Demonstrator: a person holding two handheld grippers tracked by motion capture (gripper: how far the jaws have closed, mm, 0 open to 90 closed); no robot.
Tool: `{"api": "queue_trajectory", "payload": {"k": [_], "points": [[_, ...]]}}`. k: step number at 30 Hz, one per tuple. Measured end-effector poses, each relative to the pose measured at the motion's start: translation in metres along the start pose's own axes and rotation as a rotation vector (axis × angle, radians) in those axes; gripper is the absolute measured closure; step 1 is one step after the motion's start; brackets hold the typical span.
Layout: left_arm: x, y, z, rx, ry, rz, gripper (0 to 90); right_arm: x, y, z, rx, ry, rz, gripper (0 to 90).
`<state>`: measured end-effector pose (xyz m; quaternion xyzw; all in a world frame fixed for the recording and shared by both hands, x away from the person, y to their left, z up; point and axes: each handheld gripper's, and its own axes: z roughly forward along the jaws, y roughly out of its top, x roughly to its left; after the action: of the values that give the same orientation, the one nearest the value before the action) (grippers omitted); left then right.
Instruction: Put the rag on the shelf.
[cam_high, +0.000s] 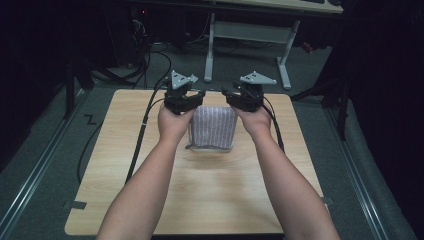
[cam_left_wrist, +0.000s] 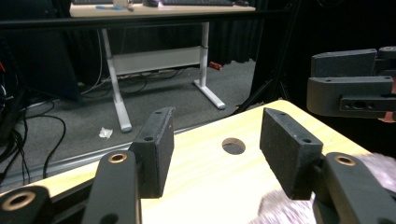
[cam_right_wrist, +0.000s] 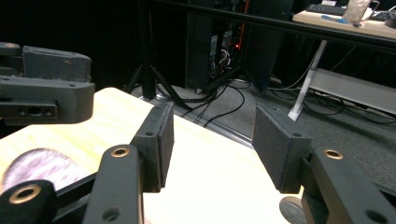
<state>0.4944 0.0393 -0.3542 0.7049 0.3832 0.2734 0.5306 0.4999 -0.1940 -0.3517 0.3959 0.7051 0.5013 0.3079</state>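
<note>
A folded cloth (cam_high: 213, 127) with fine grey-purple stripes lies flat on the middle of the wooden table (cam_high: 200, 195). A person's hands hold both grippers just above its far edge, jaws turned toward each other. My left gripper (cam_high: 199, 95) is open, and in the left gripper view its open jaws (cam_left_wrist: 217, 140) frame bare table, with a corner of the cloth (cam_left_wrist: 280, 207) low on the right. My right gripper (cam_high: 226, 92) is open as well; the right gripper view shows nothing between its pads (cam_right_wrist: 212, 135), and the cloth (cam_right_wrist: 39, 168) is blurred at lower left.
A round hole (cam_left_wrist: 233, 145) pierces the tabletop near its far edge. Beyond the table stands a desk with white legs (cam_high: 247, 37), and cables (cam_high: 150, 57) run over the grey floor. Black cables (cam_high: 140, 135) trail from the grippers across the table's left and right sides.
</note>
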Motion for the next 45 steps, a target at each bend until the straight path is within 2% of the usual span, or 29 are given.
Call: {"api": "queue_trajectory", "payload": {"k": [5, 6, 7, 8, 9, 10, 14, 16, 19, 20, 23, 24, 25, 26, 27, 28, 30, 32, 33, 34, 35, 36, 37, 38, 41, 42, 43, 44, 45], "points": [[-0.001, -0.007, -0.021, -0.016, -0.027, -0.010, 40.0, 0.006, -0.009, -0.017, 0.002, 0.003, -0.040, 46.5], [-0.001, -0.010, -0.030, -0.018, -0.032, -0.004, 39.1, 0.007, -0.013, -0.025, 0.001, 0.005, -0.051, 46.7], [-0.001, -0.010, -0.030, -0.018, -0.032, -0.004, 39.0, 0.007, -0.013, -0.025, 0.001, 0.005, -0.051, 46.7], [-0.001, -0.012, -0.034, -0.021, -0.034, -0.003, 38.4, 0.007, -0.016, -0.033, 0.001, 0.006, -0.065, 46.9], [-0.001, -0.014, -0.039, -0.018, -0.038, -0.001, 38.4, 0.007, -0.016, -0.033, 0.001, 0.006, -0.065, 46.9], [-0.001, -0.018, -0.047, -0.013, -0.045, 0.005, 37.0, 0.007, -0.020, -0.042, -0.004, 0.010, -0.067, 47.3], [0.000, -0.026, -0.059, -0.007, -0.050, 0.024, 36.3, 0.007, -0.026, -0.056, -0.014, 0.011, -0.057, 47.5], [0.002, -0.033, -0.067, 0.000, -0.062, 0.021, 35.8, 0.008, -0.035, -0.067, -0.014, 0.006, -0.070, 47.5], [0.005, -0.047, -0.077, 0.018, -0.068, 0.029, 35.6, 0.009, -0.043, -0.075, -0.023, -0.001, -0.069, 47.7], [0.007, -0.052, -0.080, 0.030, -0.072, 0.027, 35.6, 0.009, -0.048, -0.078, -0.024, -0.010, -0.073, 47.7], [0.011, -0.071, -0.083, 0.078, -0.086, 0.020, 35.6, 0.008, -0.062, -0.081, 0.005, 0.002, -0.073, 45.8], [0.015, -0.085, -0.082, 0.111, -0.080, 0.019, 35.7, 0.007, -0.074, -0.081, 0.031, 0.013, -0.079, 44.1], [0.015, -0.085, -0.082, 0.111, -0.080, 0.019, 35.6, 0.007, -0.074, -0.081, 0.031, 0.013, -0.079, 44.1], [0.017, -0.092, -0.081, 0.126, -0.080, 0.011, 35.6, 0.007, -0.086, -0.080, 0.070, 0.018, -0.078, 43.7], [0.020, -0.100, -0.080, 0.140, -0.082, -0.007, 35.6, 0.007, -0.086, -0.080, 0.070, 0.018, -0.078, 43.7], [0.021, -0.107, -0.078, 0.156, -0.088, -0.026, 34.9, 0.007, -0.100, -0.078, 0.103, 0.022, -0.070, 43.2], [0.023, -0.123, -0.075, 0.192, -0.095, -0.047, 34.7, 0.007, -0.107, -0.078, 0.110, 0.017, -0.074, 43.2], [0.022, -0.140, -0.072, 0.224, -0.099, -0.055, 34.5, 0.006, -0.128, -0.080, 0.133, 0.025, -0.049, 42.6], [0.021, -0.148, -0.070, 0.243, -0.103, -0.055, 34.5, 0.006, -0.128, -0.080, 0.133, 0.025, -0.049, 42.6], [0.019, -0.157, -0.070, 0.261, -0.106, -0.053, 34.2, 0.006, -0.142, -0.084, 0.144, 0.023, -0.035, 42.4], [0.018, -0.165, -0.070, 0.278, -0.112, -0.052, 34.2, 0.006, -0.142, -0.084, 0.144, 0.023, -0.035, 42.4], [0.016, -0.173, -0.071, 0.291, -0.118, -0.049, 34.1, 0.006, -0.149, -0.086, 0.148, 0.018, -0.034, 42.5], [0.012, -0.188, -0.076, 0.315, -0.121, -0.041, 34.1, 0.006, -0.164, -0.093, 0.158, 0.008, -0.023, 42.4], [0.012, -0.188, -0.076, 0.315, -0.121, -0.041, 34.0, 0.006, -0.164, -0.093, 0.158, 0.008, -0.023, 42.4], [0.005, -0.206, -0.091, 0.335, -0.119, -0.019, 33.5, 0.007, -0.187, -0.105, 0.183, -0.017, -0.022, 41.4], [0.001, -0.212, -0.099, 0.338, -0.113, -0.005, 33.4, 0.008, -0.204, -0.118, 0.204, -0.052, -0.047, 40.7], [-0.004, -0.219, -0.110, 0.342, -0.112, 0.005, 33.4, 0.008, -0.204, -0.118, 0.204, -0.052, -0.047, 40.7], [-0.008, -0.228, -0.123, 0.332, -0.116, 0.013, 32.9, 0.008, -0.215, -0.126, 0.202, -0.053, -0.034, 40.0], [-0.012, -0.235, -0.134, 0.352, -0.111, 0.030, 33.8, 0.007, -0.226, -0.134, 0.211, -0.049, -0.021, 38.6]]}}
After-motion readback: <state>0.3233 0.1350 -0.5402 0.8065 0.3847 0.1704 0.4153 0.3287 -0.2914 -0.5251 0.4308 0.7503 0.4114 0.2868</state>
